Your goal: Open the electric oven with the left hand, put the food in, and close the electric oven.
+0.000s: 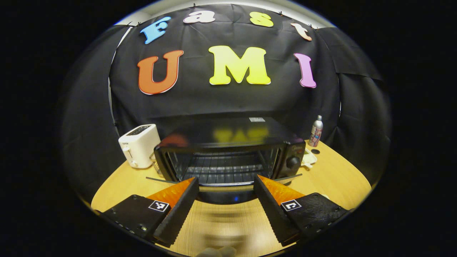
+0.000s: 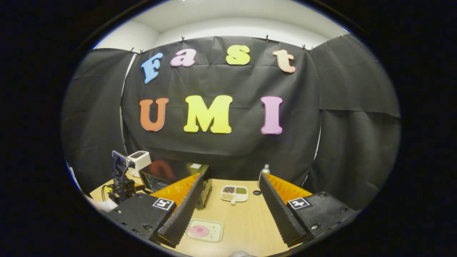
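Both grippers' jaws apart, left gripper (image 1: 226, 185) hiding oven (image 1: 228, 153) door's lower edge

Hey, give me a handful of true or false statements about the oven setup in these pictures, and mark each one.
1. The electric oven door is open. True.
2. The left gripper is shut on the door. False: its fingers are spread, holding nothing.
3. A white toaster stands beside the oven. True.
4. The food tray sits inside the oven. False: it lies on the table.
5. The right gripper is holding the bottle. False: it is open and empty.
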Tool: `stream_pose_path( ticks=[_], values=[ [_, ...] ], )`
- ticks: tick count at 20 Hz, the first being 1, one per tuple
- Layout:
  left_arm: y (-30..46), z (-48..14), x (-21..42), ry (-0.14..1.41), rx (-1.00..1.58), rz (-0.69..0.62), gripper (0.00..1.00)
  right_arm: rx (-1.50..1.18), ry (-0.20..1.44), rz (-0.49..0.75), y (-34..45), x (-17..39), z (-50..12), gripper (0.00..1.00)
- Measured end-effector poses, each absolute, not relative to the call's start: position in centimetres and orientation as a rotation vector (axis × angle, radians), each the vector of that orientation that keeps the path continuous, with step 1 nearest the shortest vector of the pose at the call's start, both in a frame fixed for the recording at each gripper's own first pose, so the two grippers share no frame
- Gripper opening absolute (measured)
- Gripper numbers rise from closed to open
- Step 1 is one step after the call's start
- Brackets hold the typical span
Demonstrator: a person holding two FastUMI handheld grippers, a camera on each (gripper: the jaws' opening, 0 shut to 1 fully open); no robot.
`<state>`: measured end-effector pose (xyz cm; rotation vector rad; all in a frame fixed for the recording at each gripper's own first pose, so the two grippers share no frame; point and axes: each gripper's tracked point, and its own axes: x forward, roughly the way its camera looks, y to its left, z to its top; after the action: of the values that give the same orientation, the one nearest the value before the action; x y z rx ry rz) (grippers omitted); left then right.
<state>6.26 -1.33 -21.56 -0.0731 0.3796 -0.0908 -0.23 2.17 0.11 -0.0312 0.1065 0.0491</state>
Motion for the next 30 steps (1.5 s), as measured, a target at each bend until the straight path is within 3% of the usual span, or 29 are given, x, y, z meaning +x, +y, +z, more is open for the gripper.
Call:
stream_pose_path(
  ticks=[6, 7, 9, 17, 23, 30],
  values=[
    [-1.6, -27.0, 2.1, 0.475, -0.069, -0.104, 0.96, -0.043, 0.16, 0.032, 1.7, -1.0, -2.7, 1.0],
    [-1.8, -27.7, 1.7, 0.495, -0.067, -0.105, 0.97, -0.046, 0.171, 0.025, 1.6, -1.1, -3.1, 0.96],
    [-2.0, -29.1, 1.0, 0.531, -0.083, -0.103, 0.97, -0.052, 0.194, 0.011, 1.1, -1.5, -4.3, 1.0],
    [-2.0, -33.1, -0.2, 0.638, -0.103, -0.101, 0.97, -0.056, 0.28, -0.018, -0.1, -2.5, -8.7, 0.97],
    [-1.4, -29.6, -1.1, 0.547, -0.13, -0.087, 0.97, -0.035, 0.403, 0.053, 0.1, -0.4, -14.2, 0.97],
    [0.4, -18.3, -4.6, 0.379, -0.107, -0.037, 0.96, 0.106, 0.682, 0.18, 2.3, 4.4, -25.9, 0.95]
  ],
)
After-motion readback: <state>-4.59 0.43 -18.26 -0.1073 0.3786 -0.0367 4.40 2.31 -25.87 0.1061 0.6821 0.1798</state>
